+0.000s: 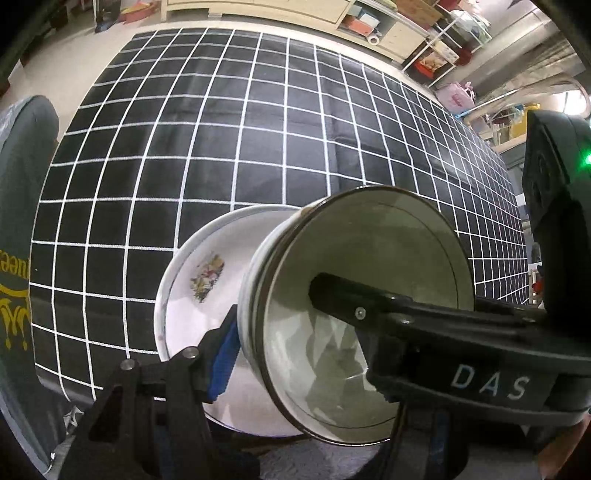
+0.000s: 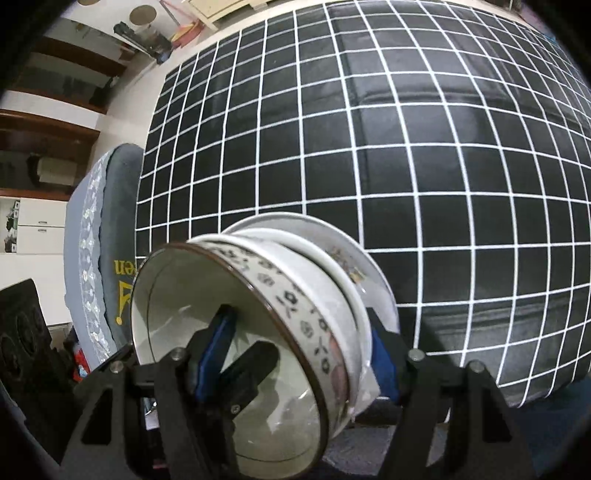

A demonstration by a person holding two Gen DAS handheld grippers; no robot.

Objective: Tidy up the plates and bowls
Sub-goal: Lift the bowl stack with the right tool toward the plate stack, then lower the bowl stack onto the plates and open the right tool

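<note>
A white bowl (image 1: 354,295) with a dark rim and patterned band is held tilted over a white plate (image 1: 192,295) with a flower print. My left gripper (image 1: 273,317) is shut on the bowl's wall, one blue pad (image 1: 223,354) outside, one finger inside. In the right wrist view my right gripper (image 2: 299,350) is shut on the same bowl (image 2: 229,354) and the stacked plates (image 2: 354,273) under it, one blue pad (image 2: 218,343) inside the bowl, the other under the plate. The left gripper's finger shows inside the bowl.
A black cloth with a white grid (image 1: 258,147) covers the table (image 2: 406,147). A grey padded chair (image 2: 96,229) with yellow lettering stands at the left edge (image 1: 22,221). Shelves and boxes (image 1: 406,22) line the far wall.
</note>
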